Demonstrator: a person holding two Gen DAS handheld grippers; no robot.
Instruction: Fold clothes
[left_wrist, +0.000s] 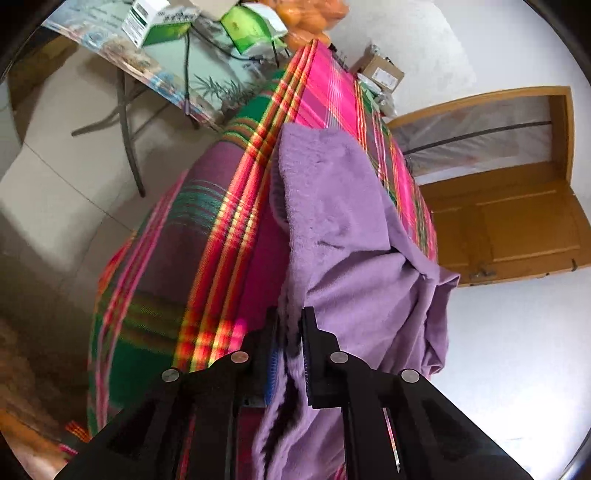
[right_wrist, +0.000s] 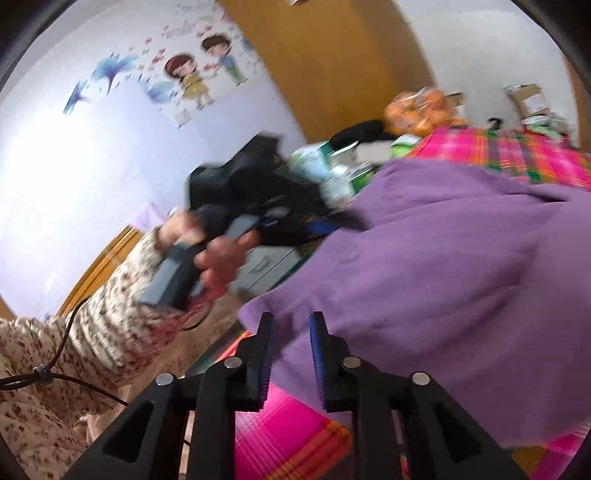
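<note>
Right now my left gripper (left_wrist: 289, 332) pinches the purple garment (left_wrist: 343, 236), while my right gripper's (right_wrist: 291, 332) fingers sit narrowly parted at its hem

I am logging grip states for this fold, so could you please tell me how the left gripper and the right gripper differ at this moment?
The left gripper has purple fleece garment running between its fingers, which stand close together; the right gripper has a wider gap, with the garment's edge lying just beyond its tips, not clamped. The left gripper points along the plaid cloth; the right gripper points toward the person's hand. Both have black fingers with blue pads.
</note>
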